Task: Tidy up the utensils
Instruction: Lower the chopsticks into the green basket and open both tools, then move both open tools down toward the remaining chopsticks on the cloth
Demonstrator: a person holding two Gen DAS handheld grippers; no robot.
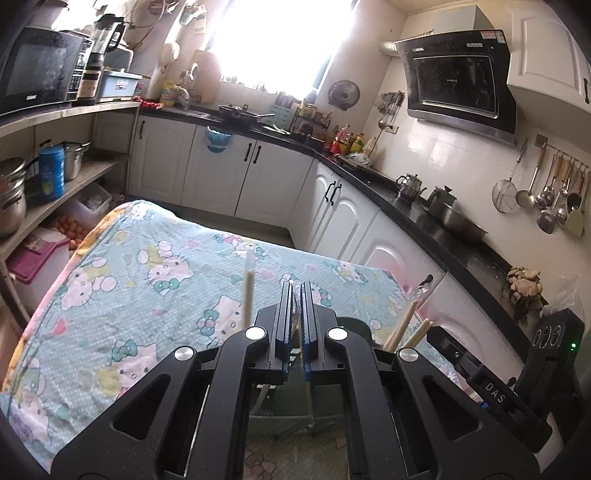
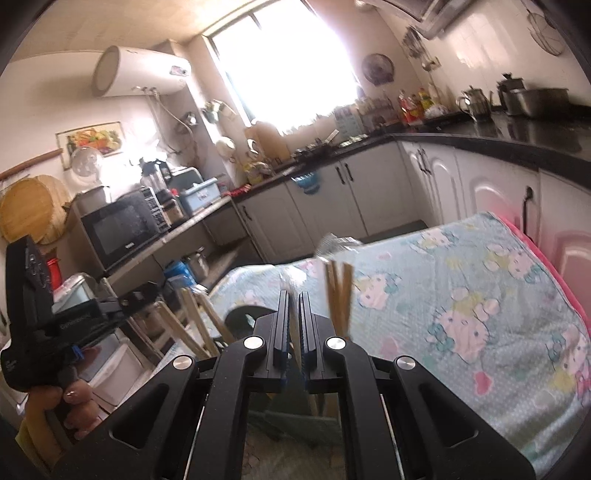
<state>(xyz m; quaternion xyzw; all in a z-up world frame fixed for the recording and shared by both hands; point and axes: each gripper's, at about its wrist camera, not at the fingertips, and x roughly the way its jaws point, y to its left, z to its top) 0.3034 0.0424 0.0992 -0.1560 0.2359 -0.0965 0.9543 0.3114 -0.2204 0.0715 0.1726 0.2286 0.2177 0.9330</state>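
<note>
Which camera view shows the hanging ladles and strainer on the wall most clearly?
The left wrist view. There the hanging ladles and the strainer are sharp, on a rail above the black counter. The right wrist view shows only a strainer at the top right edge; the ladles are not seen.

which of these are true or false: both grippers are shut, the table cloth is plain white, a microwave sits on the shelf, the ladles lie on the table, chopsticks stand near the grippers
1. Both grippers are shut. True: the left gripper and right gripper have their jaws nearly together.
2. The table cloth is plain white. False: it is pale blue with cartoon cats.
3. A microwave sits on the shelf. True.
4. The ladles lie on the table. False: they hang on the tiled wall.
5. Chopsticks stand near the grippers. True.
</note>
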